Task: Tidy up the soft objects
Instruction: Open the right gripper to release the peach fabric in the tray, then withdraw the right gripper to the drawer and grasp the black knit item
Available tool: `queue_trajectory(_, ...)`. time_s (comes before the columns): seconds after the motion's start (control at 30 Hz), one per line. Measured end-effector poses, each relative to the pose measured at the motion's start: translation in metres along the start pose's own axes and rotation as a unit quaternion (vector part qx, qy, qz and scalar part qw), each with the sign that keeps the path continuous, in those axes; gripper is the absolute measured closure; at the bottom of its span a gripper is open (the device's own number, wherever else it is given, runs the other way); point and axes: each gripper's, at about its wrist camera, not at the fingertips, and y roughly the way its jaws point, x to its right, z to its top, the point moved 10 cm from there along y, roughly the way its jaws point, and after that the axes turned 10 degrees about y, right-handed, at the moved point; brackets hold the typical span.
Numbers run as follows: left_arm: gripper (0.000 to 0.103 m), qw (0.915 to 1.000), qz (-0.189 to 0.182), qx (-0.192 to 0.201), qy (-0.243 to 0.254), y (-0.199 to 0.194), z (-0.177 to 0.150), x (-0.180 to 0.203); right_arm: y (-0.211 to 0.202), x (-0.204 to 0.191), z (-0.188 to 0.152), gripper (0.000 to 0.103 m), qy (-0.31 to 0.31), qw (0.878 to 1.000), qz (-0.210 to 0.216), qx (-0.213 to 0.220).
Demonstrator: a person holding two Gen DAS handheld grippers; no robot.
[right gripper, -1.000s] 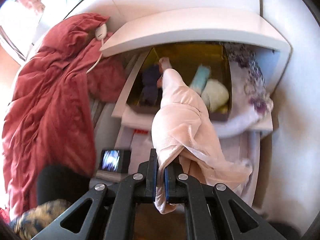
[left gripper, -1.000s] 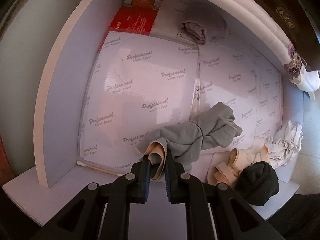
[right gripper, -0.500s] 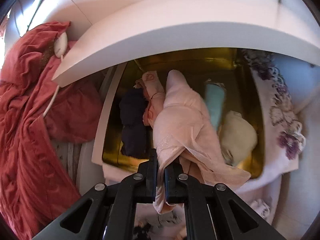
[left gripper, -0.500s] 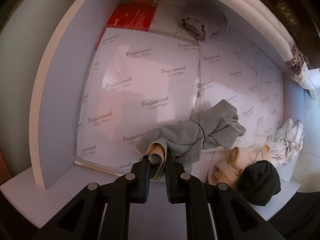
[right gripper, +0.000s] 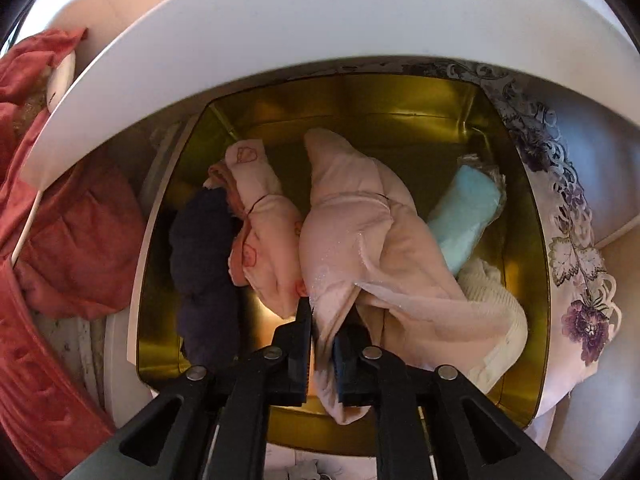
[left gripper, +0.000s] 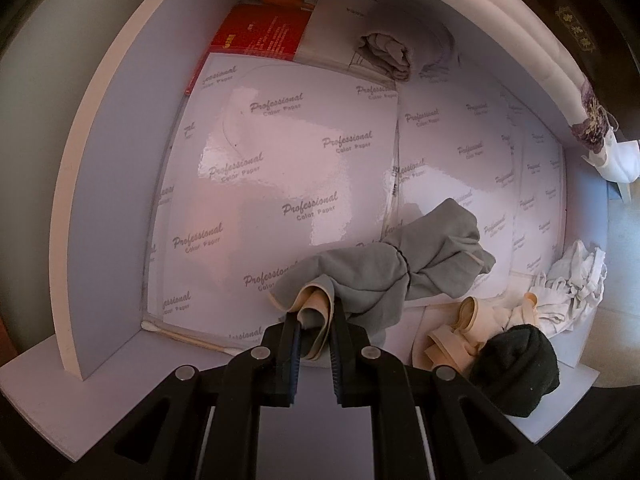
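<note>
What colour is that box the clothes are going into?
Shiny gold, the box, best seen in the right wrist view.

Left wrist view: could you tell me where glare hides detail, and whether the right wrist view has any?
Left wrist view: bright glare patches wash out the glossy paper sheets. Right wrist view: soft sheen only on the gold tin walls; edges bend from fisheye distortion.

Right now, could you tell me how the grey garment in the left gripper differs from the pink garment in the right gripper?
The grey garment is grey with beige trim; the pink garment is pale pink. The grey one lies on glossy printed paper on a shelf, the pink one inside a gold tin among other rolled cloths. Both are rolled soft bundles, one end between jaws: left gripper clamped, right gripper opening.
</note>
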Motion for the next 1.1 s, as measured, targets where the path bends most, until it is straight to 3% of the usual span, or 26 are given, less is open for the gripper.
queue_trajectory(0.37,0.092,0.9999,0.009,0.005,0.01,-0.003,0.001,0.003,-0.014,0.007,-0.011,0.076,-0.003,1.0,0.003,0.005)
queue_trajectory(0.53,0.092,0.9998,0.01,0.005,0.013,-0.002,0.001,0.004,-0.019,0.002,-0.015,0.057,-0.011,1.0,0.006,0.005)
queue_trajectory(0.7,0.092,0.9998,0.011,0.004,0.015,-0.001,0.002,0.003,-0.029,-0.002,-0.014,0.046,-0.019,1.0,0.006,0.017)
queue_trajectory(1.1,0.092,0.9995,0.009,0.025,0.016,-0.001,0.005,0.002,-0.056,0.006,-0.034,0.042,-0.014,0.999,0.026,0.036)
